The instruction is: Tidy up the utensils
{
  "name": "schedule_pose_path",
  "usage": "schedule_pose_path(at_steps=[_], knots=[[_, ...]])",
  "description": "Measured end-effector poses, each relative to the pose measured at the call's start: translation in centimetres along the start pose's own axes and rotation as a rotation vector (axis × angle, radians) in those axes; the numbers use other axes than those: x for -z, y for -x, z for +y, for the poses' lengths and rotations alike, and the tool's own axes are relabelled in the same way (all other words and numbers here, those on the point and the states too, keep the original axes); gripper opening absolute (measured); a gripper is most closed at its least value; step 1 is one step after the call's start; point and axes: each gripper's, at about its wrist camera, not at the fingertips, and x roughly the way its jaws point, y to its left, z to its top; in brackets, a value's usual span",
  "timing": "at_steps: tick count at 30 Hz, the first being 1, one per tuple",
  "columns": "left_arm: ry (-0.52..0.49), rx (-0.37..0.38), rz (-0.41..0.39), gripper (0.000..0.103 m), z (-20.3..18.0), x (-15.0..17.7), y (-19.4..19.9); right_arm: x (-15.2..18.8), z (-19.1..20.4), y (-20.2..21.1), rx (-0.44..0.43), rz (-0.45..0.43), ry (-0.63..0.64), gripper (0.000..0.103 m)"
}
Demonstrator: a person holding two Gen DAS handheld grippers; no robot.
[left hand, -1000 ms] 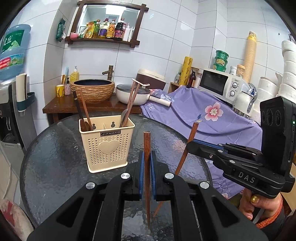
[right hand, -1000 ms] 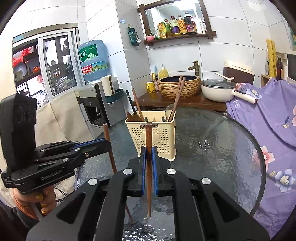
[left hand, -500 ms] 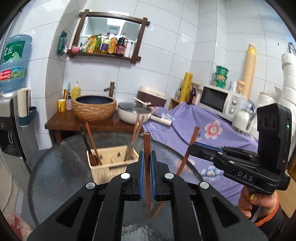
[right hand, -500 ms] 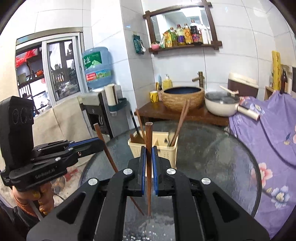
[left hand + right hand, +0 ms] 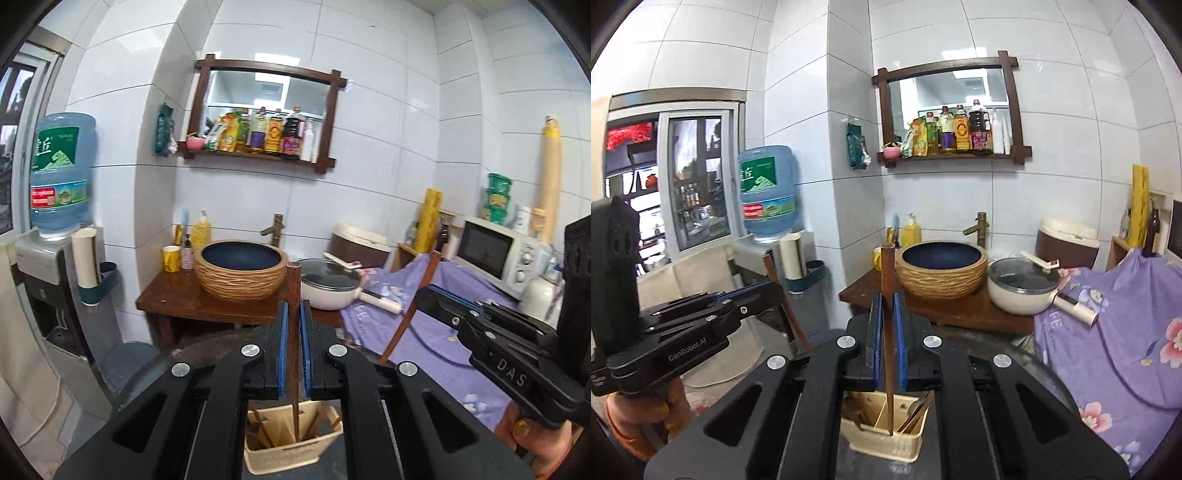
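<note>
Currently both claws clamped tight, left claw (image 5: 293,354) and right claw (image 5: 887,341) each pinching one upright dark-brown wooden chopstick (image 5: 293,332) (image 5: 887,325) above the beige perforated plastic utensil caddy (image 5: 291,452) (image 5: 884,435); insertion step, next: lower tips into one compartment, then release.

Dark round glass table (image 5: 1027,354) under a cream utensil caddy (image 5: 886,446).

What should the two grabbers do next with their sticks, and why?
Probably lower both. Each gripper, left and right, is shut on an upright chopstick whose tip hangs at the top of the beige holder.
</note>
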Motion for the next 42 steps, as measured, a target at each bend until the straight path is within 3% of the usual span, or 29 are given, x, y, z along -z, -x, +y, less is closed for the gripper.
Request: schedule_pose_path(at_steps=[4,12,19,29,35,37,38,39,40,42], knots=[[0.010,-0.040,0.037,0.007,0.8,1.9,-2.7,1.6,-0.5,-3.0,0.015,0.025,-0.035,0.007],[0.028,-0.034,0.151,0.007,1.9,6.9,-6.6,7.2,-1.8,-7.3,0.016,0.100,-0.101,0.007],[0.002,-0.047,0.213,0.007,2.0,10.5,-8.4,10.4,-0.8,-9.1,0.034,0.146,-0.036,0.007],[-0.005,-0.058,0.241,0.004,2.4,12.4,-9.1,13.2,-2.0,-10.4,0.055,0.189,-0.055,0.007],[-0.046,-0.058,0.201,0.005,1.5,12.1,-7.9,13.6,-1.7,-9.6,0.058,0.171,-0.020,0.009],[-0.057,-0.055,0.182,0.013,1.3,11.9,-7.0,13.5,-1.5,-8.9,0.074,0.149,-0.003,0.017],[-0.056,-0.053,0.173,0.026,1.2,11.9,-6.6,13.5,-1.5,-8.5,0.076,0.140,-0.002,0.025],[-0.056,-0.055,0.160,0.042,1.2,11.9,-6.1,13.4,-1.6,-7.9,0.079,0.122,-0.007,0.045],[-0.060,-0.063,0.143,0.048,1.2,12.0,-5.5,13.5,-1.7,-7.2,0.086,0.100,-0.011,0.059],[-0.074,-0.078,0.116,0.054,1.2,12.4,-4.2,13.4,-1.7,-5.9,0.094,0.075,-0.002,0.062]])
